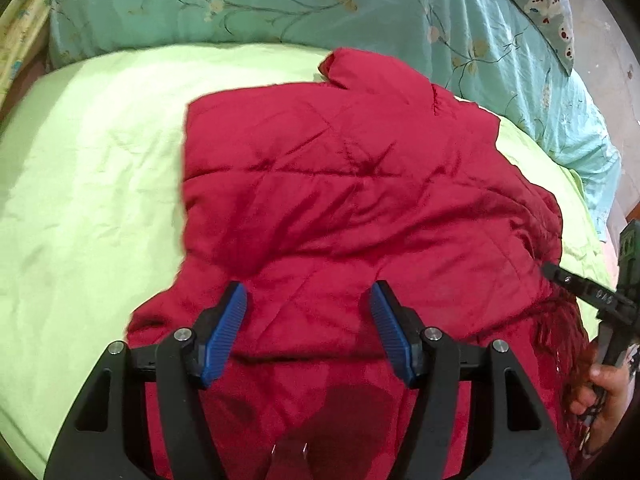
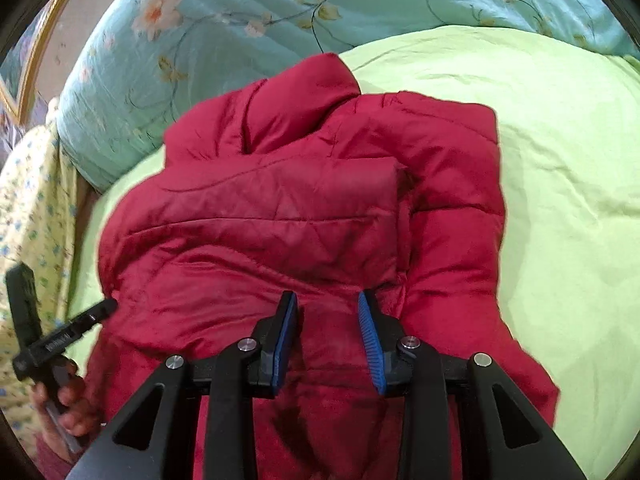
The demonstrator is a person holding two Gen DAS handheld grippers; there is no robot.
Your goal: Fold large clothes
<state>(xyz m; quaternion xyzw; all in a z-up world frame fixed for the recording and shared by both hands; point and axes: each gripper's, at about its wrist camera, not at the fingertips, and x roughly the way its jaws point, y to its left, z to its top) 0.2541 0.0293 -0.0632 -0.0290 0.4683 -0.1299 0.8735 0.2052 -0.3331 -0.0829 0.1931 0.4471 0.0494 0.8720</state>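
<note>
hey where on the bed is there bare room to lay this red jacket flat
Bare green sheet lies between the red jacket and the bed's edge in the left wrist view, and right of the jacket in the right wrist view. It is crowded along the teal floral quilt near the collar.

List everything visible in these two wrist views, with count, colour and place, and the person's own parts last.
quilted jacket: one, red, lying partly folded on the bed sheet, collar end towards the quilt.
bed sheet: one, light green, covering the bed under the jacket.
quilt: one, teal with a flower print, bunched along the far edge of the bed.
patterned cloth: one, pale yellow with small blue flowers, at the bed's edge.
left gripper: one, black with blue pads, open above the jacket's near edge.
right gripper: one, black with blue pads, open above the jacket's near edge.
hand: one visible there, holding the left gripper's handle.
</note>
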